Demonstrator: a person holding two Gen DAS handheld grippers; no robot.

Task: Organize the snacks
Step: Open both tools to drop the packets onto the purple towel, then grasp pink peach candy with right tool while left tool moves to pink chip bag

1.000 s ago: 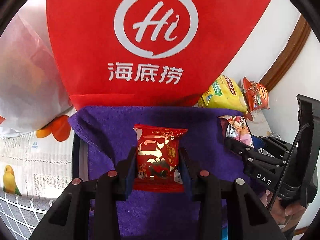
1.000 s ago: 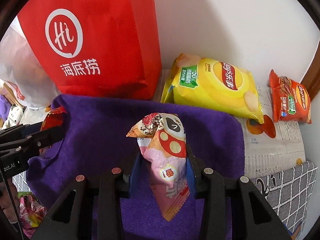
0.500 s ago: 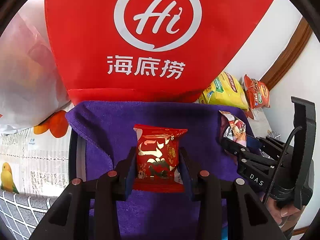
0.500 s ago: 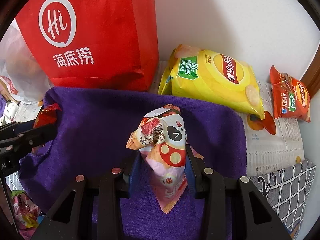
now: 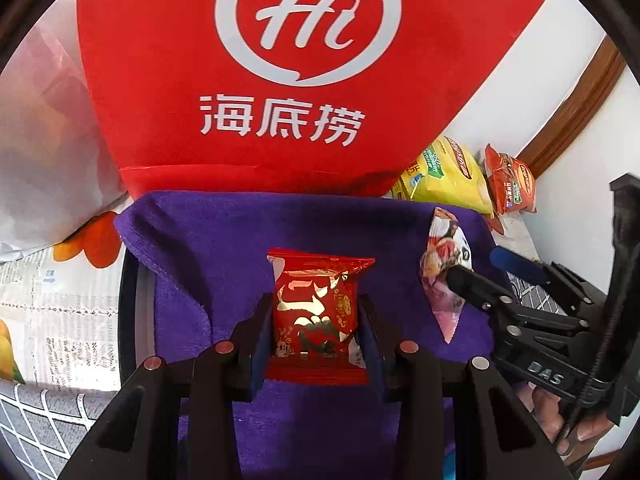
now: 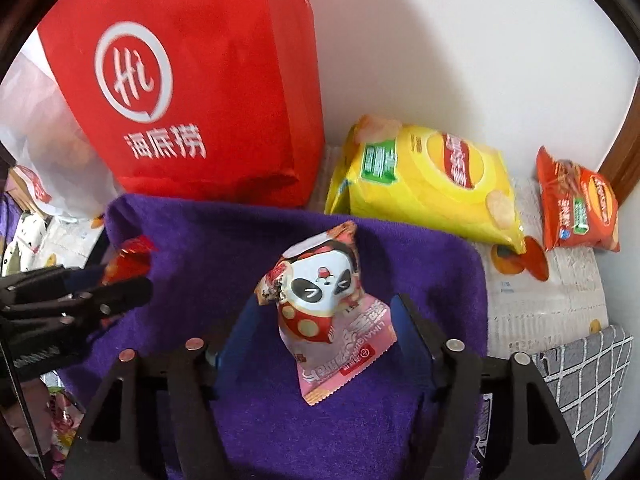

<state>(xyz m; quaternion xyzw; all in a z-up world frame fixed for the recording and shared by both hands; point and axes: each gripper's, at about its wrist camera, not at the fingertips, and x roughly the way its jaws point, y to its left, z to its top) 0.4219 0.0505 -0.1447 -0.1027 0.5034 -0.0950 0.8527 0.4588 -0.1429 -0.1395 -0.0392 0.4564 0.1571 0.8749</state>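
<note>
On the purple towel (image 6: 248, 248) at frame centre, my right tool (image 6: 324, 340) is opening off the panda snack (image 6: 320, 300), which may topple, while my left tool (image 5: 316, 332) stays clenched on the red packet (image 5: 316, 308).

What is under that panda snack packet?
The panda packet sits on a purple towel, between the right gripper's opening jaws. Whatever the towel itself covers cannot be seen.

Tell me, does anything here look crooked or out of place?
Only slightly: the pink panda-print snack packet sits tilted on the purple cloth between the right gripper's opening jaws, and the yellow crisp bag leans askew against the wall.
</note>
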